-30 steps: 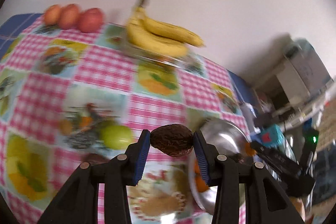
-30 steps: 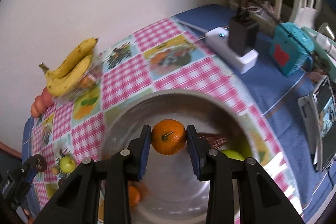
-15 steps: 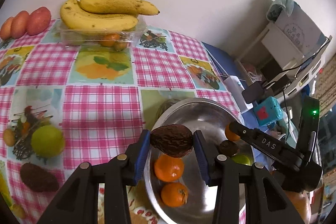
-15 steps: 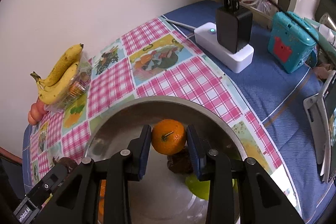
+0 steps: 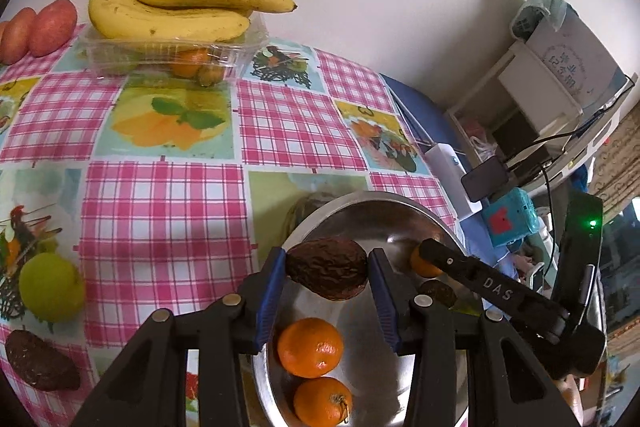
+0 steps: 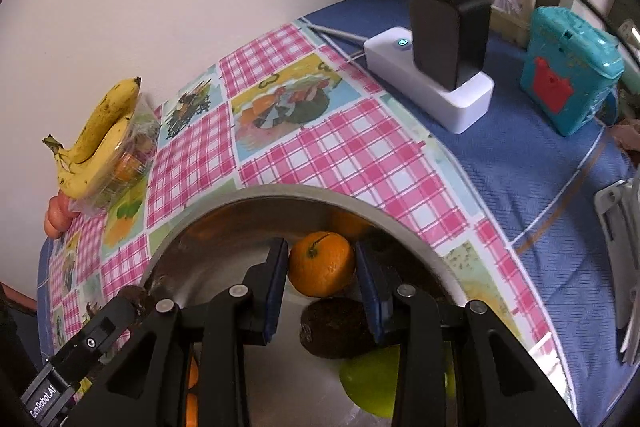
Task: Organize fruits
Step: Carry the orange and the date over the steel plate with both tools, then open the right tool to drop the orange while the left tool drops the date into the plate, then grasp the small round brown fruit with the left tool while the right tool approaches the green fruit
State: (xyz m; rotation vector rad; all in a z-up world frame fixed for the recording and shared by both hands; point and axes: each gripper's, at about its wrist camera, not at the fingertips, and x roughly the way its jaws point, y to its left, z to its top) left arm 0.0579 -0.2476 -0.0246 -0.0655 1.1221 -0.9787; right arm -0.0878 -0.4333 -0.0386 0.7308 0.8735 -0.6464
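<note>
A plain pale wall backs the bench (image 5: 168,211), which wears a pink-checked cloth printed with fruit pictures over a blue cover.

Your left gripper (image 5: 327,271) has its jaws pinching a dark, wrinkled avocado (image 5: 327,273), held above the near-left rim of the steel bowl (image 5: 360,201). Your right gripper (image 6: 321,269) has its jaws pressed on a mandarin (image 6: 322,263), stem up, held inside the bowl close to its far wall; its black finger reaches into the left wrist view from the right.

Below your left jaws, two more mandarins (image 5: 310,347) lie touching on the bowl's floor. Under your right jaws sits a second dark avocado (image 6: 338,327) with a green apple (image 6: 374,383) just beside it, both in the bowl.

Outward on the cloth, toward the bench's left edge, a green apple (image 5: 51,287) and another dark avocado (image 5: 40,367) lie near each other, outside the bowl. At the far edge against the wall, a bunch of bananas (image 5: 176,9) rests on top of a clear plastic punnet (image 5: 168,53) with small orange fruits inside. Red-skinned apples (image 5: 52,27) line up at the far-left corner.

Toward the right edge, on the blue cover, a white power strip (image 6: 430,83) carries a black charger (image 6: 448,39), and a teal box (image 6: 568,71) with a red patch stands just beyond it.
</note>
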